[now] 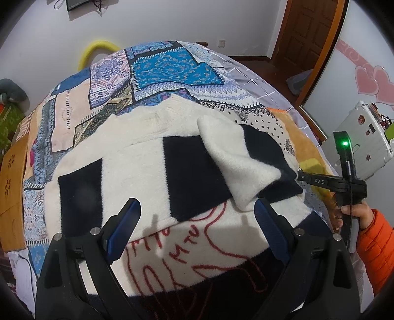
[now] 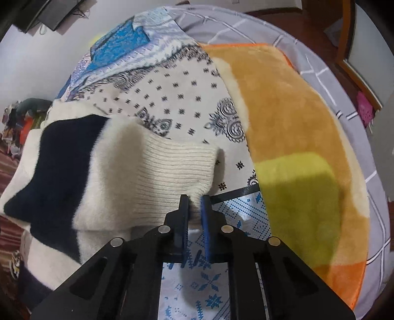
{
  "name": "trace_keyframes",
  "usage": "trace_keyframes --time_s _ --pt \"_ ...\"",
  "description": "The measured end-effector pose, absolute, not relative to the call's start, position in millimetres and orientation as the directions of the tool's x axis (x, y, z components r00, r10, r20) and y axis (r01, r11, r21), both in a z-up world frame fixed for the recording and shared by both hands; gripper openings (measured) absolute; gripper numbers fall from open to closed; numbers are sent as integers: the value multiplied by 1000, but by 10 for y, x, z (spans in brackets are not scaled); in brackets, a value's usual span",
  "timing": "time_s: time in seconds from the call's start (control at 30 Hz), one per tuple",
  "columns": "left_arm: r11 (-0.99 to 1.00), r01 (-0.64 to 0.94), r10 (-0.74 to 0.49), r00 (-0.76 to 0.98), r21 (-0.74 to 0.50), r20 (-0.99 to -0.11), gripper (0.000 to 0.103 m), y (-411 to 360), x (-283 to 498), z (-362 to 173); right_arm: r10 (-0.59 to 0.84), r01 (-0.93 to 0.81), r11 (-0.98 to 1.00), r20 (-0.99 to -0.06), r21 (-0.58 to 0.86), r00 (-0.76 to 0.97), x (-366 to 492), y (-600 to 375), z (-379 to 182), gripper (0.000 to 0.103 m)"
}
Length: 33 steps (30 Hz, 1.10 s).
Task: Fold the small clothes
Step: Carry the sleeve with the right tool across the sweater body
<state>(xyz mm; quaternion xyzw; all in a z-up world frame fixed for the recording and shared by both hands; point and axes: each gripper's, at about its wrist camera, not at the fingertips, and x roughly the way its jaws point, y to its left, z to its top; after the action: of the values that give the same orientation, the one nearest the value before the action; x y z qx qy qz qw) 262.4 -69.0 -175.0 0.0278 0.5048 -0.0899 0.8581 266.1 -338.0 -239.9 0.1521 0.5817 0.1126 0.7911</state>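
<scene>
Sweater (image 1: 138, 169) laid out flat on the bed, cream fuzzy knit with big navy blocks and some red squiggly stitching near the bottom end. It's sitting on a patchwork quilt (image 1: 157, 69) full of blue and beige prints, and off to the right side there's an orange and yellow fleece blanket (image 2: 295, 118) over a grey checked sheet (image 2: 246, 22).

Right claw (image 2: 195, 206) has its two fingers pressed in on the ribbed cuff (image 2: 177, 169) of the right sleeve, pinching the knit between a black pad and a blue one. The sleeve (image 1: 236, 157) is lifted off the quilt and pulled across toward the body of the sweater, so in the left camera you can see it draped as a cream flap over one of the navy blocks. From that same view the right claw shows up from the side at the sweater's right edge, with a green light glowing on its handle and the person's hand (image 1: 352, 214) wrapped round the grip, orange puffy jacket sleeve (image 1: 379, 248) behind it.

Left claw (image 1: 197, 211) is spread wide, hovering above the lower part of the sweater over the red stitching, blue pads facing in, nothing between them. Can't tell if it's actually touching the fabric.

Room-wise: white wall, a brown wooden door (image 1: 305, 29) in the corner, a yellow curved thing (image 1: 96, 49) poking up behind the bed, and pink heart decals (image 1: 369, 81) on a panel at the right.
</scene>
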Motion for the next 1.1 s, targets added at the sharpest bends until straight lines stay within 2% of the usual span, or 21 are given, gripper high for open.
trace_keyframes --time_s 0.33,0.67,1.1 --pt "988 143 -122 494 -58 -861 94 -490 2549 -1687 434 -126 898 -796 422 422 2590 -3238 -1557 6" --pt "988 132 -133 519 -74 -845 94 -344 2420 -1606 561 -348 828 -677 440 477 2634 -2445 -660 6" --pt "991 38 -127 575 -129 -808 94 315 2105 -1452 670 -556 715 -642 424 372 2548 -1128 -384 3"
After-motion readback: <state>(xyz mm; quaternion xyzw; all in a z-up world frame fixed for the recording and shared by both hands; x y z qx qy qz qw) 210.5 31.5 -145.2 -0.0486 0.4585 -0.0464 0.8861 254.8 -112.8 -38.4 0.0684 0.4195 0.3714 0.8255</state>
